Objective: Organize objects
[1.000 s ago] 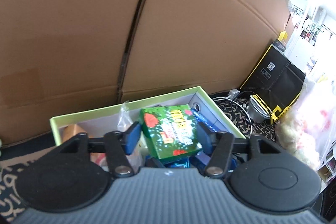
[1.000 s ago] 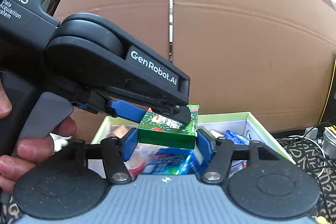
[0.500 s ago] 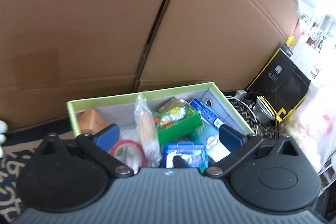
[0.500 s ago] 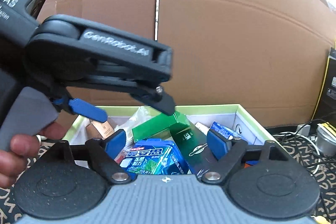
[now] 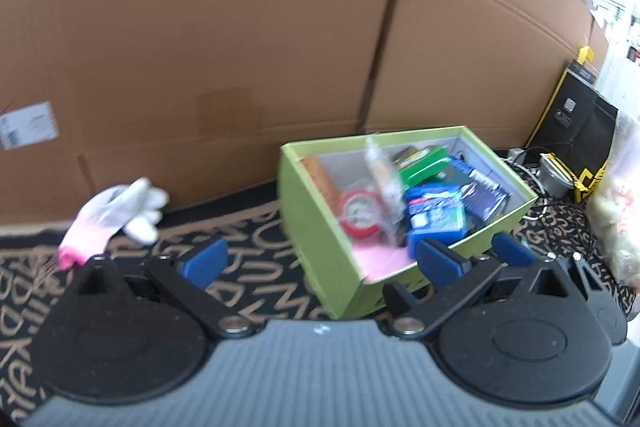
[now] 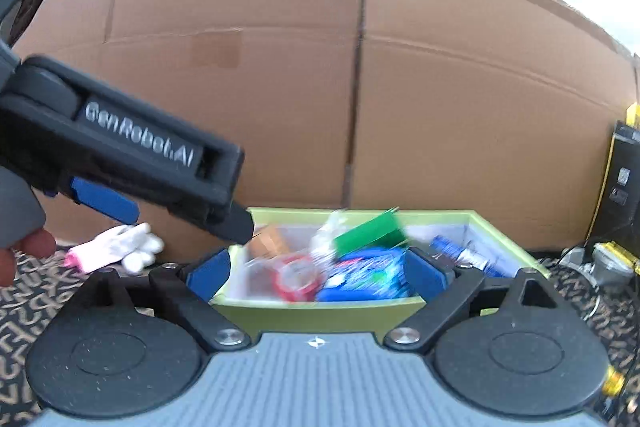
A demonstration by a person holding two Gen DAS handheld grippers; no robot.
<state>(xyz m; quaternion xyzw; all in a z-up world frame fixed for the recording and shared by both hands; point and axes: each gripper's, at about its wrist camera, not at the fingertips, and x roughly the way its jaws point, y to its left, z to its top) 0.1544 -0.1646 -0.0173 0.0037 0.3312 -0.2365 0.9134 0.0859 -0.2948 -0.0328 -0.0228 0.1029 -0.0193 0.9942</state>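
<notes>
A lime-green open box [image 5: 312, 223] stands on the patterned mat, also in the right wrist view [image 6: 320, 311]. In it lie a green packet [image 5: 424, 163] [image 6: 370, 233], a blue packet [image 5: 436, 215] [image 6: 364, 279], a red tape roll [image 5: 360, 211] [image 6: 296, 279], a clear bag and other small items. My left gripper [image 5: 316, 261] is open and empty, back from the box's near left corner. My right gripper [image 6: 316, 273] is open and empty in front of the box. The left gripper's body [image 6: 132, 147] crosses the right wrist view.
A white glove with a pink cuff [image 5: 112, 223] [image 6: 116, 251] lies on the mat left of the box. A large cardboard wall [image 5: 280, 27] stands behind. Cables, a metal can [image 5: 554, 179] and a black-yellow bag [image 5: 580, 123] are at the right.
The left gripper opened and let the green packet drop into the box. Both grippers then drew back from the box, the left one swinging to the left.
</notes>
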